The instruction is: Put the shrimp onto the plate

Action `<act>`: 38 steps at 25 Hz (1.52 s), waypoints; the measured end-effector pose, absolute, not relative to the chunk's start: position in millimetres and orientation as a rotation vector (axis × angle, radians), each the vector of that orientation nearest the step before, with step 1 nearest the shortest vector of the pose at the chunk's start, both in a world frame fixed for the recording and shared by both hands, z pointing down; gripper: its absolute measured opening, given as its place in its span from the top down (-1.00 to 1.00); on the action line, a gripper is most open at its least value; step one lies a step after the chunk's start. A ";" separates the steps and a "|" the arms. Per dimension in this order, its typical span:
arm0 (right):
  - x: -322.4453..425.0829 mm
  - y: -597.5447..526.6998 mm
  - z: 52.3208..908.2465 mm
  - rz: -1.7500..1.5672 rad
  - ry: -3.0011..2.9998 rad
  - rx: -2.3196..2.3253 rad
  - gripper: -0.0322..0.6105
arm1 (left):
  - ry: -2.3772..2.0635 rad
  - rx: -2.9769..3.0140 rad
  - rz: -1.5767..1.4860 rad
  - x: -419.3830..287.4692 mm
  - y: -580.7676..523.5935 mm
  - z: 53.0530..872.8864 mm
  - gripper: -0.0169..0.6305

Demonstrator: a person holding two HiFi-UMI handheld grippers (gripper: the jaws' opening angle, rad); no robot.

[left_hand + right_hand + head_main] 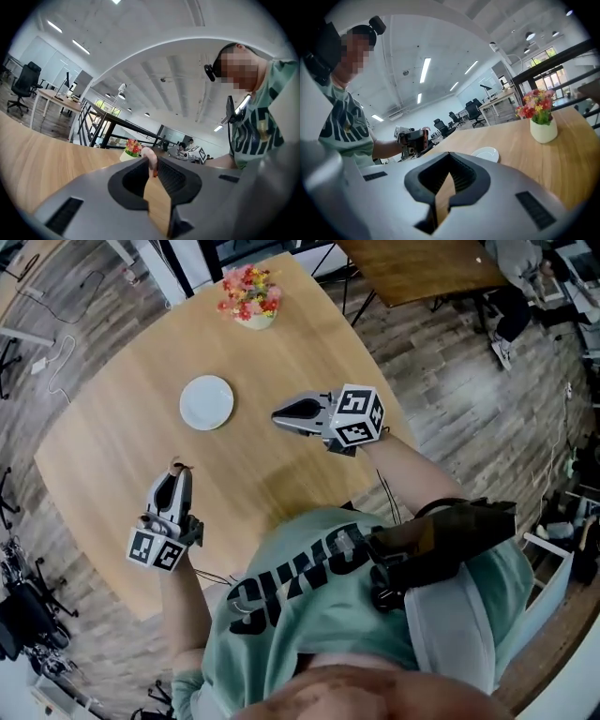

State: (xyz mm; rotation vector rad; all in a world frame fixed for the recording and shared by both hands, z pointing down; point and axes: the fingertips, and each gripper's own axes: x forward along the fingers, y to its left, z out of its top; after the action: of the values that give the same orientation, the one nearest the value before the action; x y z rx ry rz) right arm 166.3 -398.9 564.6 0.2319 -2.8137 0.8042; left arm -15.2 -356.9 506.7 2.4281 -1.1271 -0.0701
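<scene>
Wooden counter (pixel 112 446), shrimp (pixel 149 155) grabbed but not delivered yet: the left gripper (pixel 176 472) has its jaws clamped on it at their tips, the right gripper (pixel 279 414) has jaws together on nothing, and the plate (pixel 206 402) sits bare out ahead of both.

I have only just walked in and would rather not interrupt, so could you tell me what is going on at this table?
A person holds a hand-held gripper in each hand over a wooden table. The left hand-held gripper is closed on a small pink shrimp over the near part of the table. The white plate lies empty further in, so the shrimp is not on it yet. The right hand-held gripper is shut with nothing in it, beside the plate.
</scene>
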 end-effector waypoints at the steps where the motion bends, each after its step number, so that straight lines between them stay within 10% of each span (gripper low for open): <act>1: 167.0 -405.0 570.3 0.819 -2.812 0.231 0.88 | -1.121 2.440 -0.050 -8.2 -364.4 512.7 0.76; 38: 119.0 -509.5 620.6 0.781 -2.953 0.178 0.88 | -1.077 2.433 0.439 12.2 -494.9 693.3 0.76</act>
State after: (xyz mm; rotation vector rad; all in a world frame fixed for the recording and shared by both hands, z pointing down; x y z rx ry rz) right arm 119.0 -509.5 620.6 0.1782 -2.9534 0.7813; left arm 12.2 -494.9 693.3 2.4332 -1.0769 0.4394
